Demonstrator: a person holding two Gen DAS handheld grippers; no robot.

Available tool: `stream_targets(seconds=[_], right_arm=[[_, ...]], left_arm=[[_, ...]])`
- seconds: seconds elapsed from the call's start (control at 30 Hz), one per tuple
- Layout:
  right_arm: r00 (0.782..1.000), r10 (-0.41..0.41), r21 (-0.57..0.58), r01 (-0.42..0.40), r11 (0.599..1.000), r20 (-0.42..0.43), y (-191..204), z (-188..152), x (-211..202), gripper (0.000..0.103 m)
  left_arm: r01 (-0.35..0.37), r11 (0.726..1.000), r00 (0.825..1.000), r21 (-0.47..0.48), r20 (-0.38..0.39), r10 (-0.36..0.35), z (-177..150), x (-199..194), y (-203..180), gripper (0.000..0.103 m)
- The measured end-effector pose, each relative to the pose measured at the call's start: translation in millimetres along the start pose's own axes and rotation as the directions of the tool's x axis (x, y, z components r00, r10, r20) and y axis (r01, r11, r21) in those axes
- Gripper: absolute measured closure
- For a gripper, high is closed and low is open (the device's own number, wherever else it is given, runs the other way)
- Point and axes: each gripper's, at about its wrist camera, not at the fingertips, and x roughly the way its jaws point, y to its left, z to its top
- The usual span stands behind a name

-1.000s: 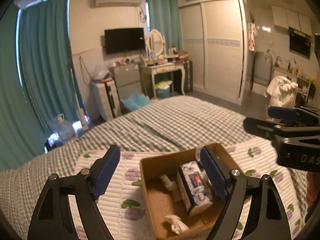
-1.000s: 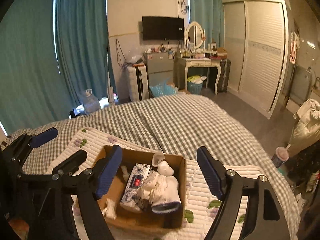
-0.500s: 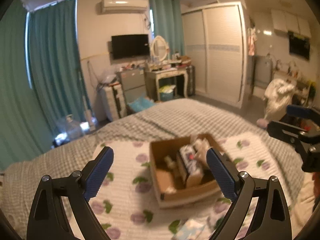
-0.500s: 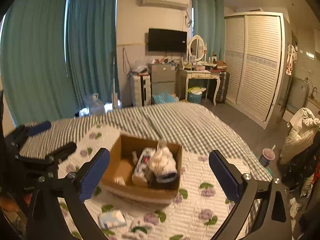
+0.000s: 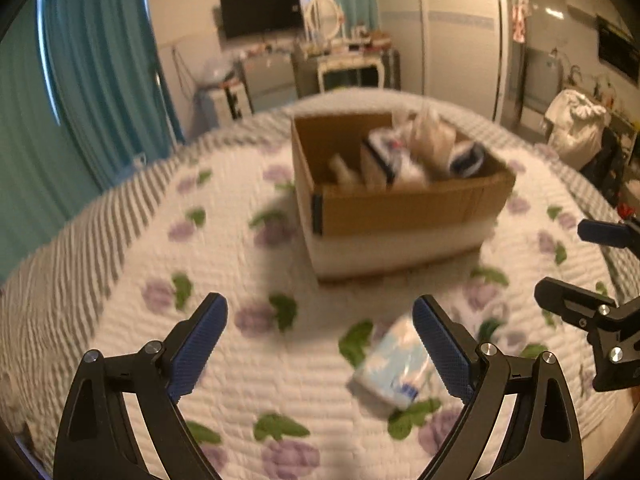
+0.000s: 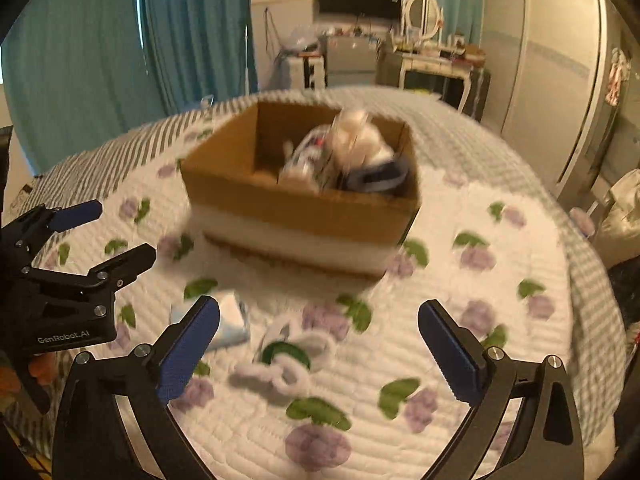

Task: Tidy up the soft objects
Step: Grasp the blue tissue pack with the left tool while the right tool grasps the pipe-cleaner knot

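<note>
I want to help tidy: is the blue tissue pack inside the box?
No, the tissue pack lies on the quilt in front of the cardboard box.

White lettering "GenRobot.AI" on the black body of the left claw (image 6: pixel 100 236), at the left edge of the right wrist view, blue print on the tissue pack (image 5: pixel 394 364) too blurred to read, no other legible text
</note>
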Motion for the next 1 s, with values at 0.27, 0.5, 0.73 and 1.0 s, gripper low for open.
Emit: stream_targets(seconds=[0.27, 0.5, 0.73, 1.0], right_arm=[[0.994, 0.042, -0.038, -0.046, 0.998, -0.104, 15.9, -39.0, 47.8, 0.003], [0.983, 0.043, -0.044, -0.052, 0.998, -0.178, 18.9, -47.5, 79.9, 0.019], [0.983, 0.061, -0.011, -0.064, 0.998, -0.175, 10.5, -45.3, 82.8, 0.043], [0.992, 0.052, 0.024, -0.05, 0.998, -0.117, -8.3, -35.6, 66.1, 0.05]], left_arm=[[0.037, 0.999, 0.997, 0.012, -0.067, -0.036, -34.1, 15.8, -4.1, 0.008], [0.07, 0.998, 0.987, -0.004, -0.144, -0.07, -49.1, 38.0, -3.1, 0.008], [0.136, 0.991, 0.98, 0.007, -0.149, -0.133, -50.6, 40.0, -11.6, 0.008], [0.228, 0.97, 0.965, 0.09, -0.154, -0.212, -44.5, 44.4, -38.8, 0.008]])
